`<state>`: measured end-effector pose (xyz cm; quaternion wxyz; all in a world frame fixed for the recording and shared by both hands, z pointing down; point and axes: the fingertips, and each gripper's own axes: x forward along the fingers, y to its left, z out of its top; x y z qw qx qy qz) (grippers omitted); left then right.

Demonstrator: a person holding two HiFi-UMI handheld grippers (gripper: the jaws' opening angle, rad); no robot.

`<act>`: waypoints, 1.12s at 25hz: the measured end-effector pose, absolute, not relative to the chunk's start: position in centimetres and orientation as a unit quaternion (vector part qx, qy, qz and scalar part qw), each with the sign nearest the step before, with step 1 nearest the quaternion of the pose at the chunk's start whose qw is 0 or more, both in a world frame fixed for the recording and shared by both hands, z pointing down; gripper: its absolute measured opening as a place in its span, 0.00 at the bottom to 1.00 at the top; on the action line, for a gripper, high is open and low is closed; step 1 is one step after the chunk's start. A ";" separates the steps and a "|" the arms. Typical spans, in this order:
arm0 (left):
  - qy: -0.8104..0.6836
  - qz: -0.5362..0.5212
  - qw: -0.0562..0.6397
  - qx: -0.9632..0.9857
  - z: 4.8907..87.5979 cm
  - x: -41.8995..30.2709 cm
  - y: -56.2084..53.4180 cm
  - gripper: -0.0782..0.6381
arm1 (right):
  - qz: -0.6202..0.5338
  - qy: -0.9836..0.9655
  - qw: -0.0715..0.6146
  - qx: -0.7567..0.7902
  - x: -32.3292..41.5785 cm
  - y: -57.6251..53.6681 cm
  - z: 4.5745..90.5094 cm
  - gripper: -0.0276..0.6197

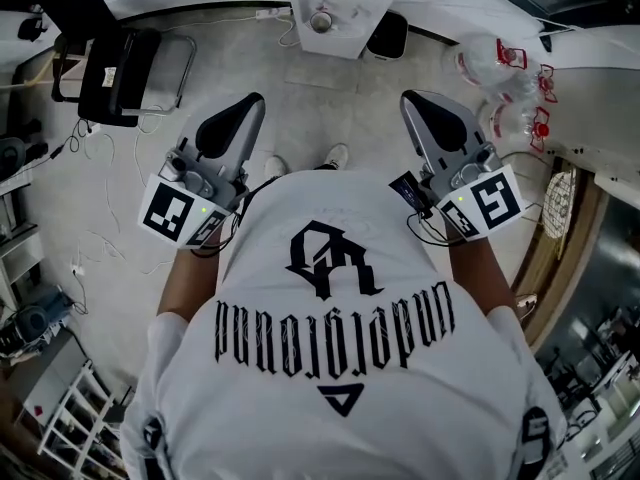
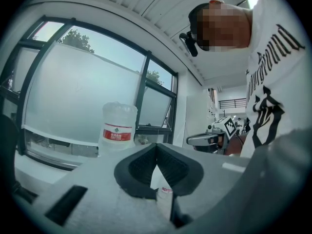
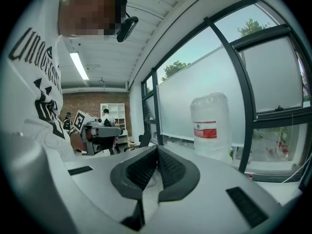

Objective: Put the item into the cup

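Evidently pre-task: left gripper [image 1: 247,108] and right gripper [image 1: 414,105] both pressed together, pinching nothing, held at chest height, aimed toward window [image 2: 73,96] and water jug [image 2: 118,126]. No item or cup visible in any view. Next: probably locate both, then spread jaws.

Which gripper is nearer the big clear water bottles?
The right gripper: the water bottles sit on its side of the room, far from the left gripper.
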<state>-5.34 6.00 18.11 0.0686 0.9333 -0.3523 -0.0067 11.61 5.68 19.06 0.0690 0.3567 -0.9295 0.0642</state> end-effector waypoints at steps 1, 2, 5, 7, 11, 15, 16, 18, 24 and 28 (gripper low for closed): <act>-0.349 -0.006 0.071 0.934 18.1 -5.9 6.2 0.13 | 0.066 -0.929 0.068 0.359 11.0 5.9 19.0 0.07; -0.346 -0.008 0.073 0.935 18.1 -6.6 6.6 0.13 | 0.067 -0.928 0.066 0.360 10.2 6.1 19.0 0.07; -0.339 -0.017 0.079 0.937 17.9 -9.0 7.8 0.13 | 0.067 -0.927 0.065 0.364 7.8 7.3 19.0 0.07; -0.336 -0.019 0.083 0.938 18.1 -10.8 8.6 0.13 | 0.064 -0.925 0.067 0.369 6.1 8.3 18.9 0.07; -0.327 -0.022 0.089 0.941 18.4 -14.4 10.1 0.13 | 0.064 -0.920 0.069 0.381 2.8 10.2 18.6 0.07; -0.305 -0.028 0.093 0.947 18.3 -17.0 11.5 0.13 | 0.062 -0.912 0.072 0.398 -0.1 12.0 18.4 0.07; -0.299 -0.028 0.094 0.949 18.4 -17.5 11.8 0.13 | 0.060 -0.911 0.072 0.402 -0.7 12.5 18.4 0.07; -0.287 -0.028 0.097 0.953 18.8 -18.4 12.5 0.13 | 0.060 -0.906 0.073 0.413 -1.8 13.5 18.5 0.07; -0.247 -0.031 0.114 0.962 19.8 -19.1 13.7 0.13 | 0.074 -0.888 0.078 0.448 -2.3 16.4 19.3 0.07; -0.237 -0.028 0.110 0.965 19.7 -18.3 14.6 0.13 | 0.064 -0.885 0.077 0.454 -1.7 17.6 19.1 0.07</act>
